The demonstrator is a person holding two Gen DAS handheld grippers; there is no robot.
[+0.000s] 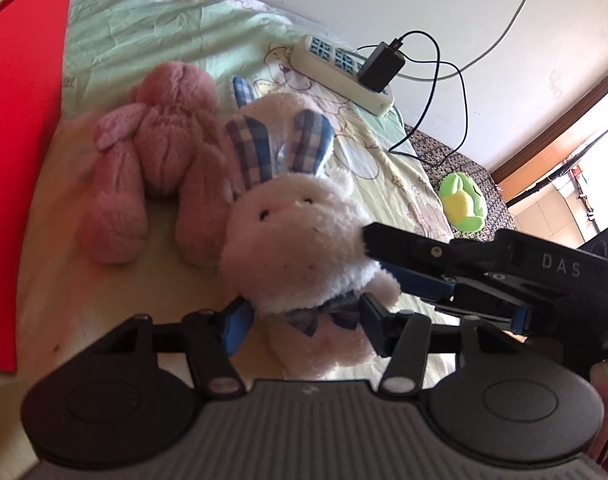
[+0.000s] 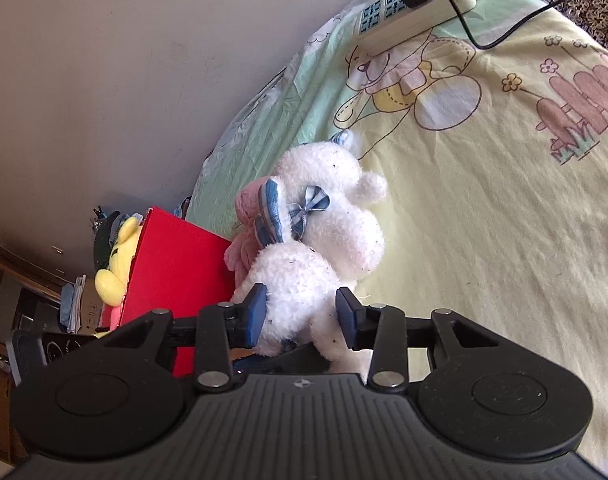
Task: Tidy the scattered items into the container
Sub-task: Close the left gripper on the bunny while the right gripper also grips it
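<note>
White plush rabbit (image 1: 296, 240) sits on the bed (image 1: 152, 40), leaning against a pink bear (image 1: 160, 152) beside the red box (image 1: 20, 160). Both claws grip it: the left claw (image 1: 302, 322) pinches its neck at the bow, and the right claw (image 2: 302, 316) squeezes its lower body, pads sunk into the fur. This looks like the pickup step. Next, probably lift it clear of the bear and carry it over the box wall.

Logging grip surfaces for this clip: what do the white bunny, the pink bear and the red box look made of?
White bunny: fluffy plush pile, checked woven fabric on ears and bow. Pink bear: longer shaggy plush, matted in strands. Red box: flat, matte, sharp-edged panel, probably cardboard or thin board; cannot say which.
</note>
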